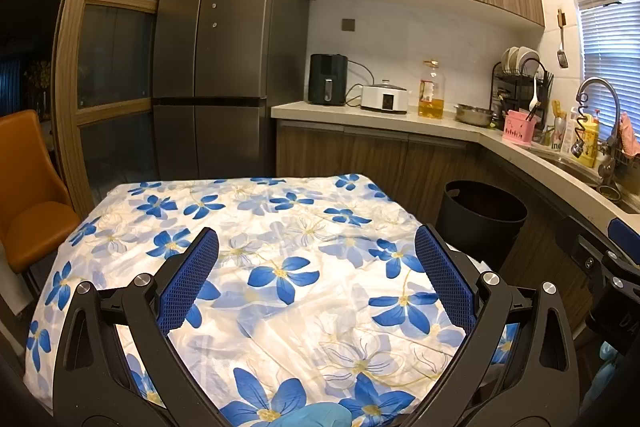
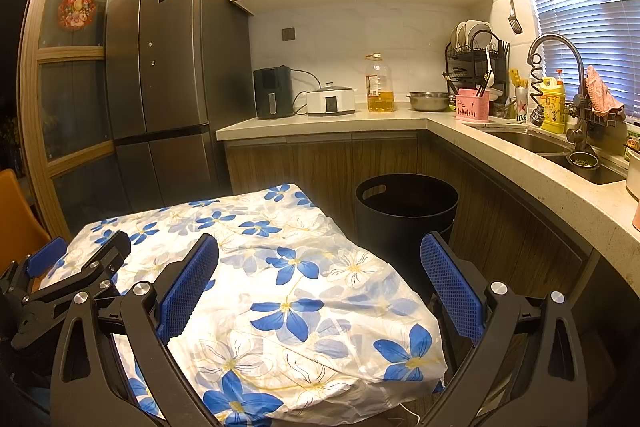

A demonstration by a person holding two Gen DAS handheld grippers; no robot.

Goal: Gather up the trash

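Hovering above the near part of the table (image 1: 132,215), the left gripper (image 1: 316,243) holds its blue-padded fingers (image 1: 188,287) spread wide with nothing between them, and a bit of blue glove (image 1: 320,415) shows at the bottom edge of its view. The right gripper (image 2: 320,247) is also spread wide and empty, set over the table's right edge near its front right corner, with the left gripper's black frame visible at the left of the right wrist view. Beneath both lies a white tablecloth (image 1: 304,203) printed with blue flowers, wrinkled and draped over the table's edges; no loose trash can be made out on it in either view. Just beyond the table's far right corner stands a black trash bin (image 2: 406,211), open-topped, on the floor against the wooden base cabinets. An orange chair (image 1: 28,195) sits at the table's left edge. Farther back are a dark refrigerator (image 1: 224,67), a counter (image 2: 320,123) carrying an oil bottle (image 2: 378,83), and a sink (image 2: 560,147).
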